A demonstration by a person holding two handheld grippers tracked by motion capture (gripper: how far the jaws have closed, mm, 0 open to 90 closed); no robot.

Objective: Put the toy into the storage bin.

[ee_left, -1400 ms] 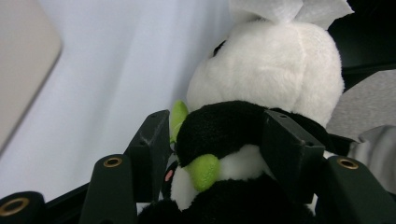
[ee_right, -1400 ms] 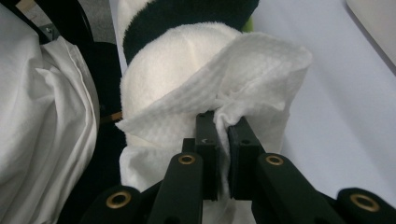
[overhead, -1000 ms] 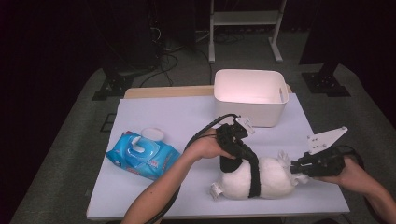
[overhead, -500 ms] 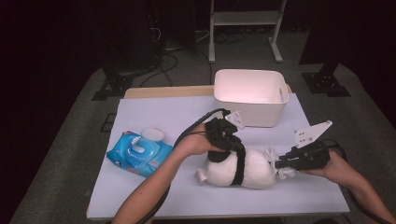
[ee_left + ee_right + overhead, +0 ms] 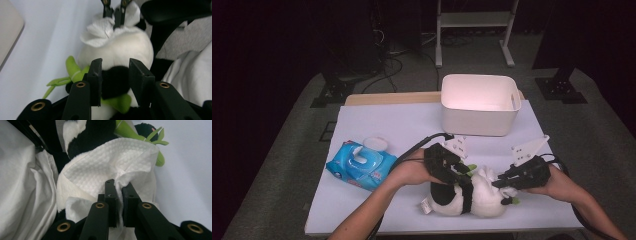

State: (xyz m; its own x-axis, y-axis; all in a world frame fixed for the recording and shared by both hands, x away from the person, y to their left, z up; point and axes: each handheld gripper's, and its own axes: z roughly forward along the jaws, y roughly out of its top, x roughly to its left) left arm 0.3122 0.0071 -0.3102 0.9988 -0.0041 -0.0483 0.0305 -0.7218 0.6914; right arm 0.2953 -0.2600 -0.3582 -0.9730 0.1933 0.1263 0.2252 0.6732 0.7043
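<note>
A black-and-white panda toy [image 5: 469, 197] lies on its side at the near edge of the white table [image 5: 402, 125], right of the middle, with green leaves [image 5: 72, 72] sewn to it. A white wipe [image 5: 110, 167] is spread over the toy's white head end.

The right gripper [image 5: 507, 182] comes in from the right. Its jaws are pressed together and pinch a fold of the wipe, holding it against the toy; in the right gripper view the wipe bunches up between the two black pads. The left gripper view shows the same pinch from the far side of the toy.

The left gripper [image 5: 462, 175] reaches from the left over the toy's black middle. Its jaws have just been opening and now stand apart on either side of a black part of the toy; that part sits between them, with a gap visible at each pad, so they do not clamp it.

To the left of the toy, well apart, lies a blue pack of wipes [image 5: 362, 165] with its round lid [image 5: 374, 144] flipped open. At the far side of the table, right of the middle, stands a white bin [image 5: 479, 105]. A strip of brown board [image 5: 387, 98] shows along the table's far edge. Beyond the table, on the grey floor, stands a white metal frame [image 5: 474, 20].
</note>
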